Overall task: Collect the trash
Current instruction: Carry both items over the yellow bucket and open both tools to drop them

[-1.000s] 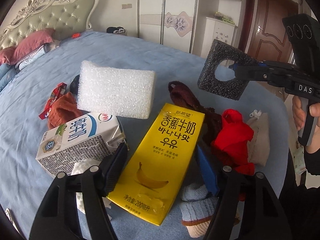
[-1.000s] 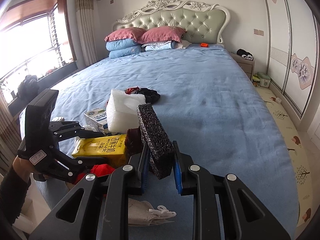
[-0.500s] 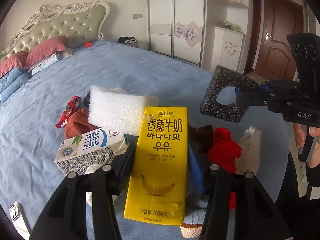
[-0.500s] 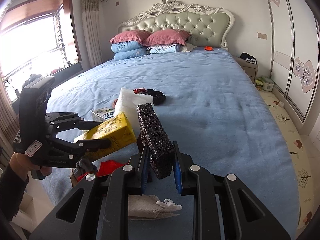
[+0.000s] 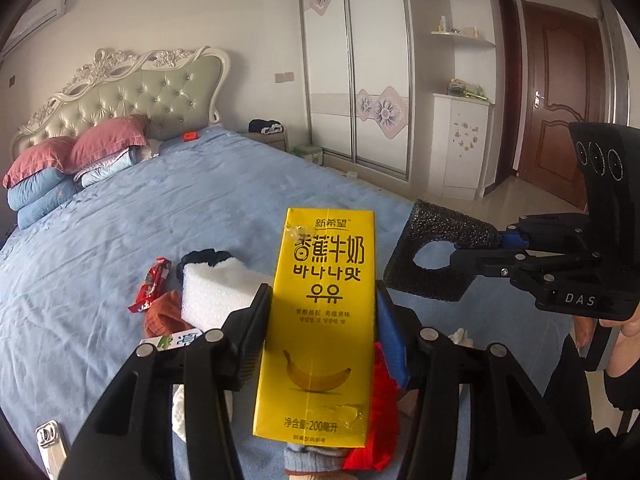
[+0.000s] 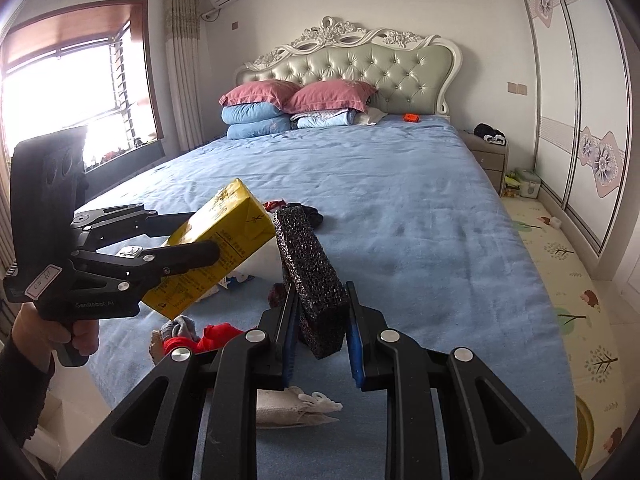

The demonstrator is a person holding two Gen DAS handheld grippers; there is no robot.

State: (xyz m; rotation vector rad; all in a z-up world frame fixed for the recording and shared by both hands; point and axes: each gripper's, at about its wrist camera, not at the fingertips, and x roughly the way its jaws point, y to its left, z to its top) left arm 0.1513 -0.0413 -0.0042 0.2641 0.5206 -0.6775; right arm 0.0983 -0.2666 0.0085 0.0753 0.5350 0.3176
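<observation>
While lifted off the bed (image 5: 168, 216), the yellow carton (image 5: 320, 320) sits clamped between the left tongs (image 5: 320, 324).

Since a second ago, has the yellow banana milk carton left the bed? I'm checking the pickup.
Yes. The yellow banana milk carton was lying flat on the blue bedsheet; now it is lifted clear, tilted up, gripped in the left tool.

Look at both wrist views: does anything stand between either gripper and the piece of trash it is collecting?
Nothing visible does. The left gripper already grips the yellow banana-milk carton, lifted off the bed. The right gripper is closed on the black foam piece. No bin shows in either view, so the onward path cannot be judged.
</observation>
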